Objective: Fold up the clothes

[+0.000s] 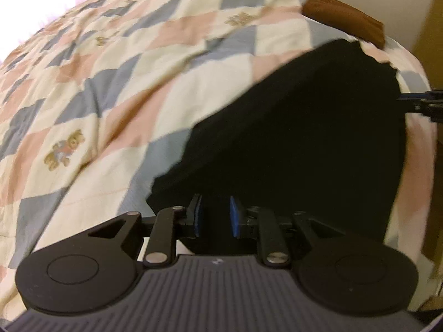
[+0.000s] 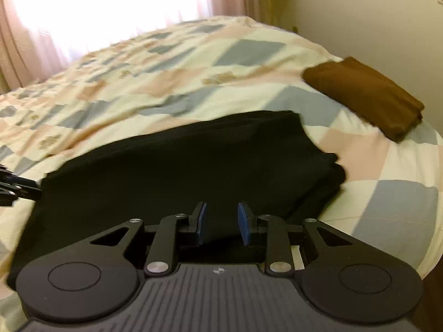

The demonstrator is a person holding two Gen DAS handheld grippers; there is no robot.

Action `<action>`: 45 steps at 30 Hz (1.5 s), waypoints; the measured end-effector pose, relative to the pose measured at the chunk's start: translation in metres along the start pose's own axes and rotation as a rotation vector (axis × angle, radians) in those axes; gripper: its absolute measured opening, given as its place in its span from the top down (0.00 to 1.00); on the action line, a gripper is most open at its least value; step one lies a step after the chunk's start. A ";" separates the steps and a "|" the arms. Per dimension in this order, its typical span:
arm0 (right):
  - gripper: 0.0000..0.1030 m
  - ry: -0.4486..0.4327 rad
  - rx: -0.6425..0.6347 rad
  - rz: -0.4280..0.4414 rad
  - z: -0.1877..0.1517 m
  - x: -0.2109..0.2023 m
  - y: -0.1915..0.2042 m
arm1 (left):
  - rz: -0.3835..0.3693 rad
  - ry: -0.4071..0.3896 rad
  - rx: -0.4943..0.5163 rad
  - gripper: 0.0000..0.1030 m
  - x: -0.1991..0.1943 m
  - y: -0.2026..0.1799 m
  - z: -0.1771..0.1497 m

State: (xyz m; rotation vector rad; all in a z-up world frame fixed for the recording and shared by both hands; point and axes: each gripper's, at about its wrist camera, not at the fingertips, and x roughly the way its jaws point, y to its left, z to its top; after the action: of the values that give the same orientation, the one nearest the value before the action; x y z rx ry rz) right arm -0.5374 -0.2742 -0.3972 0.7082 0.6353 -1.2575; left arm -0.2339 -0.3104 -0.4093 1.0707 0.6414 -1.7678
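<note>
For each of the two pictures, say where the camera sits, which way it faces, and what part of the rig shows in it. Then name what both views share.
Left wrist: sits on the left gripper, faces down along its fingers over the black garment on the quilt; the right gripper's tip pokes in at the right edge.
Right wrist: sits on the right gripper, faces across the bed towards the curtained window; the left gripper's tip shows at the left edge.
Shared: black garment, quilt, brown folded cloth.

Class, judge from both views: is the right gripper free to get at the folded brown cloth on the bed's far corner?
Probably yes. The folded brown cloth lies apart from the black garment, on bare checked quilt, with nothing between it and the right gripper.
</note>
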 end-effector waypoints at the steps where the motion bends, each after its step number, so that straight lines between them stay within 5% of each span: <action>1: 0.71 0.016 0.001 0.004 -0.004 0.002 0.010 | -0.010 0.010 0.005 0.82 0.002 0.000 -0.004; 6: 0.71 0.076 0.107 -0.128 -0.020 0.012 0.043 | -0.059 0.059 0.021 0.81 0.008 0.007 -0.004; 13: 0.62 -0.019 0.311 -0.324 -0.013 -0.097 0.122 | -0.145 0.037 0.176 0.66 -0.076 0.016 0.009; 20: 0.54 -0.031 0.393 -0.388 -0.011 -0.186 0.224 | -0.200 -0.030 0.315 0.56 -0.166 0.021 0.020; 24: 0.50 -0.041 0.374 -0.434 -0.007 -0.218 0.266 | -0.215 -0.089 0.368 0.39 -0.207 0.021 0.026; 27: 0.46 -0.053 0.388 -0.443 -0.007 -0.231 0.286 | -0.224 -0.125 0.402 0.38 -0.228 0.020 0.027; 45: 0.42 0.022 0.407 -0.464 -0.033 -0.216 0.343 | -0.239 0.019 0.525 0.38 -0.200 0.025 -0.011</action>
State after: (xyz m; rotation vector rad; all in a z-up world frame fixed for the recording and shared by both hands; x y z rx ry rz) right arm -0.2454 -0.0616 -0.2103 0.9427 0.5851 -1.8417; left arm -0.1717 -0.2226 -0.2380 1.4053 0.3272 -2.2073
